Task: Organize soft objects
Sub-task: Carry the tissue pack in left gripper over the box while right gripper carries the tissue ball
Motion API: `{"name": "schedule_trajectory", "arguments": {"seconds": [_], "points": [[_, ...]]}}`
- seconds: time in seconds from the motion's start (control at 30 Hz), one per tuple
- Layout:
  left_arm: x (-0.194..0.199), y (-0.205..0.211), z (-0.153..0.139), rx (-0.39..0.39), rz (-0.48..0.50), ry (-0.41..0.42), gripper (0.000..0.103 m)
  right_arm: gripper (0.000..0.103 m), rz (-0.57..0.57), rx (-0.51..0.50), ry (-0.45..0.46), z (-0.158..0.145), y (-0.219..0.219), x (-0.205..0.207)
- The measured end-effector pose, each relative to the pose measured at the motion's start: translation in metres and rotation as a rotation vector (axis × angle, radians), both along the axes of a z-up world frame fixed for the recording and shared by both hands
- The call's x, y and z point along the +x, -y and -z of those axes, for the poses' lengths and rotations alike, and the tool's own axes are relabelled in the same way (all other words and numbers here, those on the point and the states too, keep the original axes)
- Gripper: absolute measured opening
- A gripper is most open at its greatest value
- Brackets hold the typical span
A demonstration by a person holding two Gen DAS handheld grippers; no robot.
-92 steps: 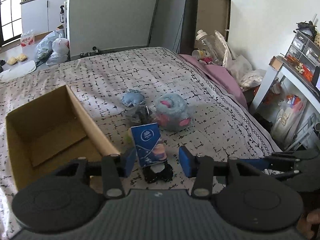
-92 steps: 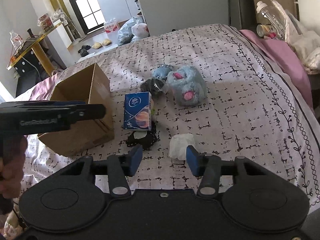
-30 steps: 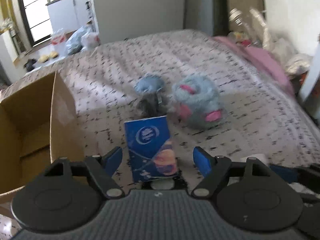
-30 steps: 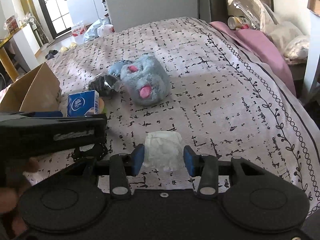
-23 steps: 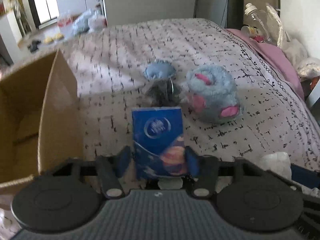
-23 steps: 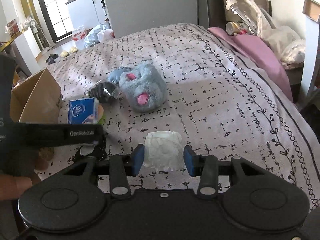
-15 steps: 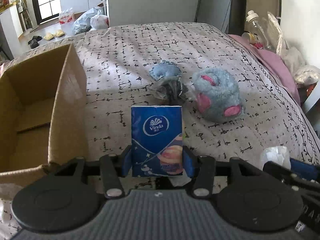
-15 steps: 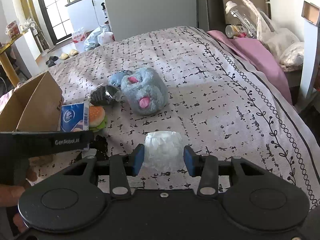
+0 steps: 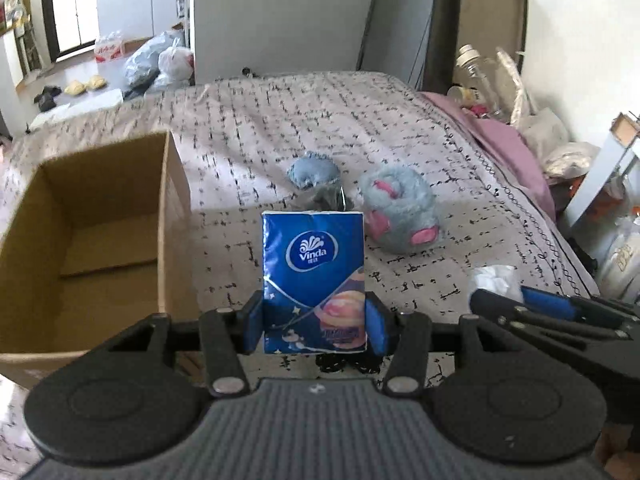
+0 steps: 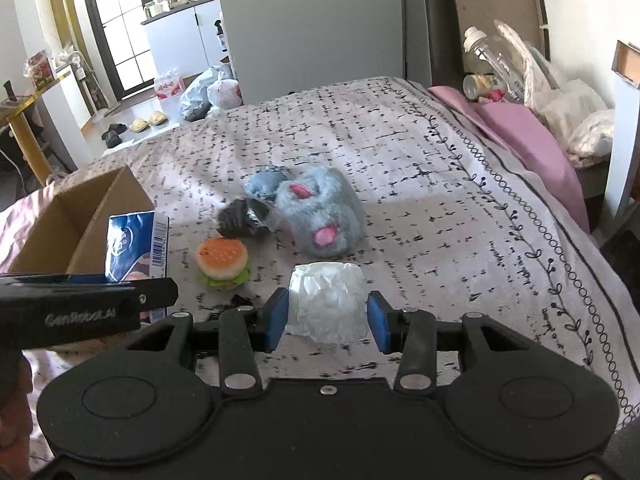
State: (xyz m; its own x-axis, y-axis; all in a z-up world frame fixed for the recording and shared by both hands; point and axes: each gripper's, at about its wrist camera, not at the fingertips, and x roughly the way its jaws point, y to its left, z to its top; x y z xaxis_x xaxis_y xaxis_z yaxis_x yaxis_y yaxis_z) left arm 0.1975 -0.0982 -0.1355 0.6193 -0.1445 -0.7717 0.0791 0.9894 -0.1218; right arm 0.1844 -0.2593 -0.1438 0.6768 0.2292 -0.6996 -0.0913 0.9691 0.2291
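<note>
My left gripper [image 9: 314, 326] is shut on a blue Vinda tissue pack [image 9: 314, 276], held upright above the bed beside an open cardboard box [image 9: 80, 240]. My right gripper [image 10: 327, 320] is shut on a white crumpled tissue bundle [image 10: 328, 300], lifted off the bedspread. On the bed lie a fluffy blue-and-pink slipper toy [image 10: 320, 216], a small blue pouch [image 9: 314, 172], a dark wrapped bundle [image 10: 242, 220] and a plush hamburger [image 10: 222, 258]. The tissue pack [image 10: 134, 244] and the left gripper's side also show at the left of the right wrist view.
A small black item [image 9: 344, 362] lies on the patterned bedspread [image 10: 440, 200] under the left gripper. A pink pillow [image 10: 528, 128], a bottle and bags crowd the headboard side. A white shelf [image 9: 600, 176] stands at the right; bags and shoes lie on the floor beyond.
The left jaws closed on the tissue pack and lifted it off the bed, uncovering the plush hamburger. The right gripper rose with the white bundle still held.
</note>
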Motion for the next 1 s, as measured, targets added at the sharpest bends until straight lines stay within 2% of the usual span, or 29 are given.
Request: {"name": "schedule_trajectory", "arguments": {"seconds": [0.1, 0.47, 0.67, 0.87, 1.0], "points": [[-0.006, -0.006, -0.012, 0.012, 0.012, 0.023, 0.05, 0.042, 0.004, 0.029, -0.016, -0.01, -0.004, 0.002], [-0.017, -0.041, -0.042, 0.007, 0.022, 0.042, 0.05, 0.042, -0.063, 0.035, 0.004, -0.045, -0.042, -0.002], [-0.018, -0.068, -0.055, 0.016, 0.009, 0.065, 0.05, 0.042, -0.127, 0.04, 0.044, -0.061, -0.064, -0.002], [-0.016, -0.098, -0.06, 0.024, -0.032, 0.079, 0.05, 0.042, -0.16, 0.042, 0.078, -0.073, -0.084, 0.004], [-0.011, -0.119, -0.056, 0.022, -0.064, 0.057, 0.05, 0.042, -0.19, 0.032, 0.076, -0.073, -0.101, 0.011]]}}
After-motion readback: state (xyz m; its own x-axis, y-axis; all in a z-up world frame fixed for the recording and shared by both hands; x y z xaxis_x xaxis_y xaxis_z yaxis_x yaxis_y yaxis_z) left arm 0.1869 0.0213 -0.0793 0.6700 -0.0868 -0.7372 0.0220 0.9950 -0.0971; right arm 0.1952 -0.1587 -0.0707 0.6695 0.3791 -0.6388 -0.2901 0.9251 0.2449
